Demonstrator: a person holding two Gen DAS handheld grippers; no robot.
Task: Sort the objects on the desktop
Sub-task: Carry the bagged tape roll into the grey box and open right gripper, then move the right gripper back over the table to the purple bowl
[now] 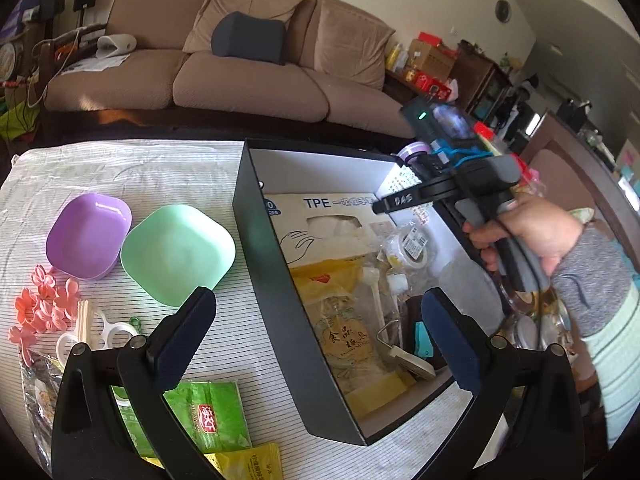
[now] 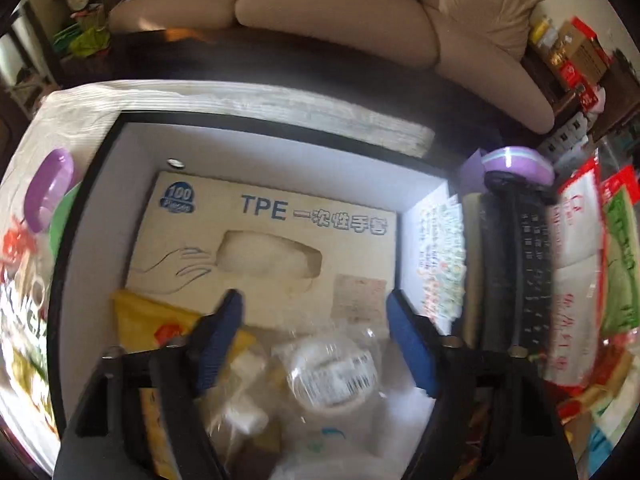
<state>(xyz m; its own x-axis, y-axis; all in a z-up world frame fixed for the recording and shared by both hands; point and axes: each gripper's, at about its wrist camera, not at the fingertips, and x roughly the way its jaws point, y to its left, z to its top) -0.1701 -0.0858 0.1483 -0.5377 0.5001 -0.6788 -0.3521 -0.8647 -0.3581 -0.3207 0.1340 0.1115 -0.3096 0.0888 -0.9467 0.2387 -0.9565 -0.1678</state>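
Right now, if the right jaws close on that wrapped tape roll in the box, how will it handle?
The tape roll is probably light and rigid. Its clear wrapper looks glossy and loose, so it may slip or crinkle. It lies flat atop other bags, so it will likely shift, not roll.

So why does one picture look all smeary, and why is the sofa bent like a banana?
The right wrist view is motion-blurred: the glove box lettering and the wrapped tape roll smear. The left wrist view is sharp; its glove box print reads cleanly. Both are fisheye, so the sofa and box wall bow. Bright light washes out the box's inner wall.
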